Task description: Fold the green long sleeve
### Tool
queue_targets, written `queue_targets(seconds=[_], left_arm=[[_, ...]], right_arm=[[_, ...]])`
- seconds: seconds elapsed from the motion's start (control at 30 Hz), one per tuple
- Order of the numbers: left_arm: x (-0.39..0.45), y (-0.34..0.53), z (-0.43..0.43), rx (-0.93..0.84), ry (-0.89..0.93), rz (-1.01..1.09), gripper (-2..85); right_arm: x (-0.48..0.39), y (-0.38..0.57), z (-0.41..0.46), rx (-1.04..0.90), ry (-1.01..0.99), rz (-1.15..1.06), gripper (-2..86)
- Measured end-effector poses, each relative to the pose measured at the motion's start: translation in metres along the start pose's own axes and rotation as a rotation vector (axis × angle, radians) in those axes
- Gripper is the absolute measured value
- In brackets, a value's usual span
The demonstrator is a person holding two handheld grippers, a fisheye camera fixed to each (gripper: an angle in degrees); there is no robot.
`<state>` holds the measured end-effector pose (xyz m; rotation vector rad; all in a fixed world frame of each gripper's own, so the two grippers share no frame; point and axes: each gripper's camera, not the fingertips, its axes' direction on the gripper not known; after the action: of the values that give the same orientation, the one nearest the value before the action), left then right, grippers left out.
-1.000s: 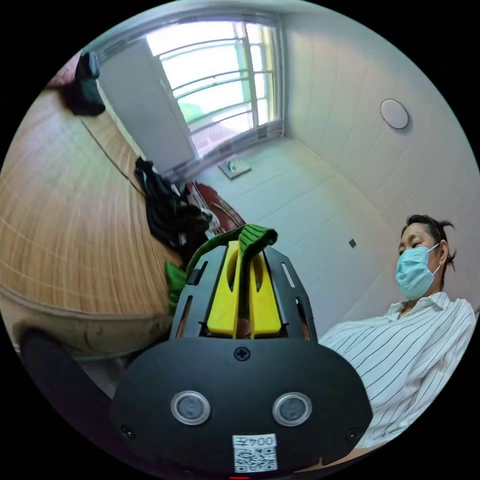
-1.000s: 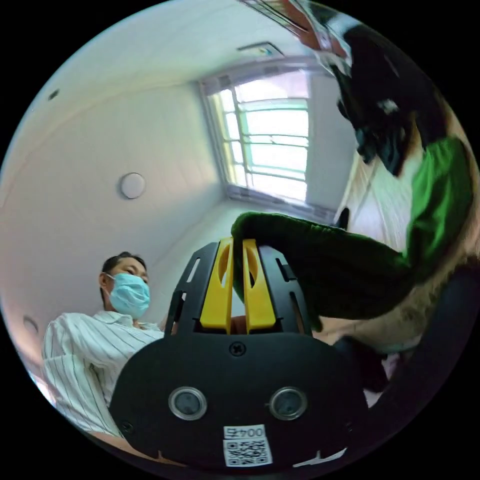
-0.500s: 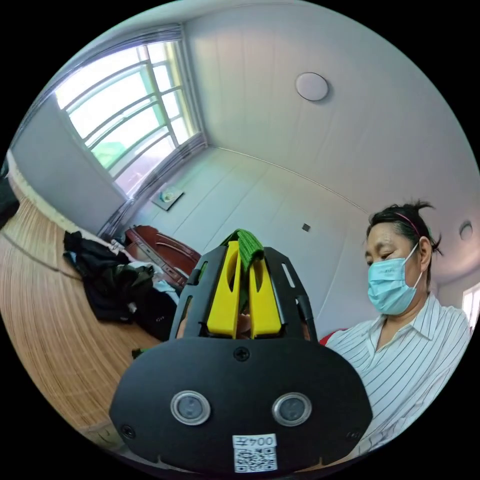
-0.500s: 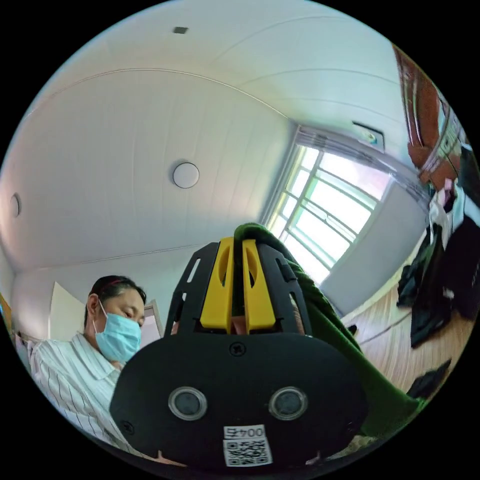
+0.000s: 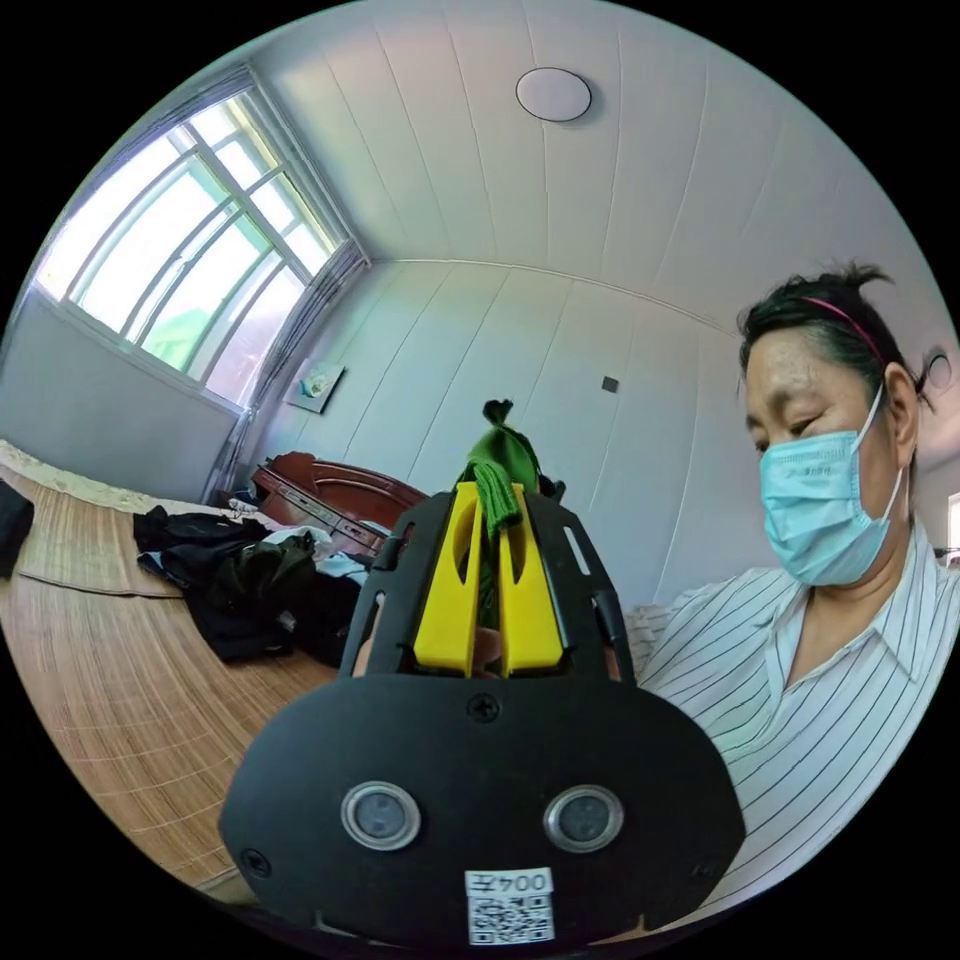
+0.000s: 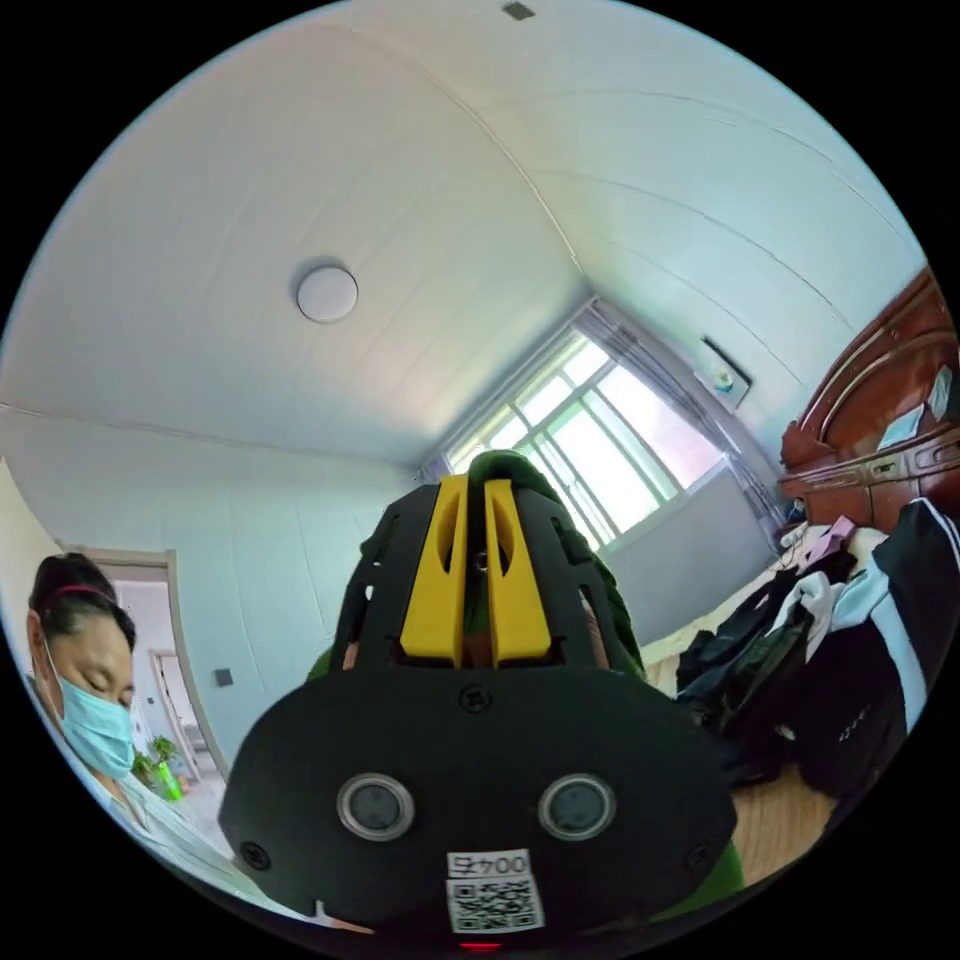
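Here the green long sleeve (image 5: 503,470) is pinched between the yellow jaws of the left gripper (image 5: 488,500), with a ribbed edge standing above the tips. The right gripper (image 6: 475,492) is also clamped on the green long sleeve (image 6: 497,467), which hangs behind it. Beyond, a pile of dark clothes (image 5: 250,590) lies on the woven mat (image 5: 110,680), near a wooden headboard (image 6: 880,430).

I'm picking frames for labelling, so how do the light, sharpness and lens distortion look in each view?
Left gripper view: fisheye circle with black corners, walls bowed; the window is blown out, yet the green long sleeve in the left hand-held gripper is sharp. Right gripper view: same bowing; the window glares behind the right hand-held gripper, leaving the cloth there dark.
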<state>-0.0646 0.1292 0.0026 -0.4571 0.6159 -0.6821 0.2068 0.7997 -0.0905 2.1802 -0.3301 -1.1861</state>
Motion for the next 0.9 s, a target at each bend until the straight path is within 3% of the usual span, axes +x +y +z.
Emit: queue_targets(seconds=[0.3, 0.47, 0.6, 0.7, 0.73, 0.9], left_arm=[[-0.05, -0.032, -0.112, 0.121, -0.233, -0.122, 0.2], [-0.098, -0.011, -0.191, 0.169, -0.436, -0.383, 0.3], [-0.131, 0.011, -0.231, 0.136, -0.679, -0.517, 0.4], [-0.165, 0.033, -0.266, 0.147, -0.719, -0.716, 0.5], [-0.177, 0.042, -0.279, 0.177, -0.71, -0.805, 0.5], [-0.203, 0.049, -0.308, 0.279, -0.586, -0.984, 0.5]], right_arm=[[-0.003, 0.133, 0.304, -0.475, -0.168, 0.029, 3.9], [-0.026, 0.335, 0.468, -1.035, -0.317, 0.046, 5.7], [-0.016, 0.45, 0.466, -1.198, -0.221, 0.001, 7.1], [0.04, 0.5, 0.394, -1.069, -0.369, 0.31, 7.5], [0.059, 0.523, 0.357, -1.026, -0.505, 0.465, 8.5], [0.076, 0.644, 0.201, -1.074, -0.683, 0.846, 13.4]])
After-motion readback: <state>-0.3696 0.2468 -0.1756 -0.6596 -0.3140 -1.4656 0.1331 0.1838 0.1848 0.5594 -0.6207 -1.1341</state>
